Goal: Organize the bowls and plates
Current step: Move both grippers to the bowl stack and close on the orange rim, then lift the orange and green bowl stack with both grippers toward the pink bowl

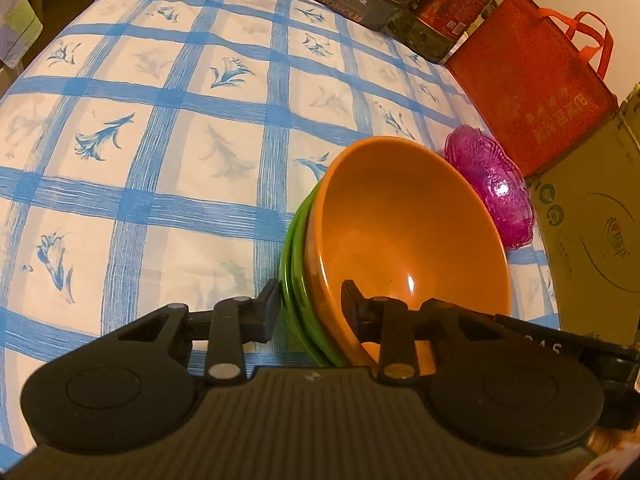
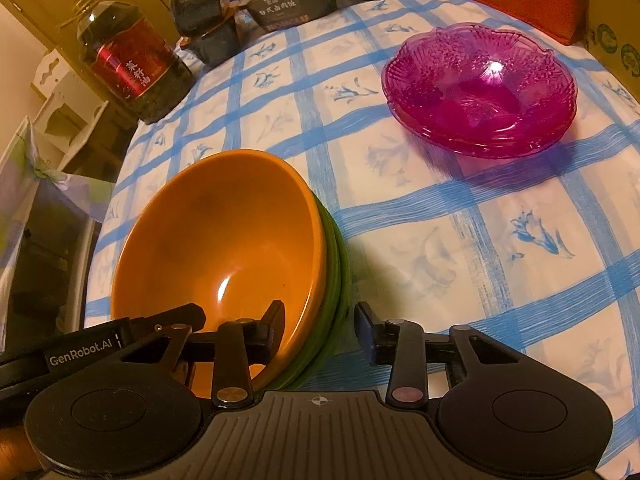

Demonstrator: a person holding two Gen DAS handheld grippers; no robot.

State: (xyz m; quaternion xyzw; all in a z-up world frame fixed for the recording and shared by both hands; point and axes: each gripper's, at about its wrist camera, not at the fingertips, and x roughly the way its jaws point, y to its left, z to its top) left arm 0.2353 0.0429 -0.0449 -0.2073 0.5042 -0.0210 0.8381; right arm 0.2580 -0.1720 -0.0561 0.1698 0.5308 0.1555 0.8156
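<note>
An orange bowl [image 1: 404, 232] sits nested inside green bowls [image 1: 294, 252] on a table covered with a blue-and-white checked cloth [image 1: 160, 140]. Two green rims show beneath the orange one in the left wrist view; whether there are more cannot be told. The orange bowl's interior holds nothing visible beyond a light reflection.

The left gripper [image 1: 310, 308] straddles the near edge of the stack: one finger stands outside the green rims, the other inside the orange bowl. The fingers are at a moderate spread, and actual contact with the rims cannot be confirmed.

The right gripper [image 2: 318, 328] brackets the same stack from the opposite side. Its one finger reaches inside the orange bowl [image 2: 224, 248], the other stands outside the green bowls [image 2: 340, 280] over the cloth. The spread is similar, and whether the pads press on the walls cannot be told. The tip of the left gripper's body, marked GenRobot.AI, shows at the left edge of this view.

A pink translucent dish [image 2: 480, 84] with a scalloped edge rests well apart from the stack, toward the far right of the table; it appears to be two dishes nested. No contents are visible in it.

Along the far edge stand a bottle of oil with a red label [image 2: 128, 64], dark packaged boxes [image 2: 288, 4], a red fabric bag [image 1: 532, 80] and a cardboard box [image 1: 596, 240].
</note>
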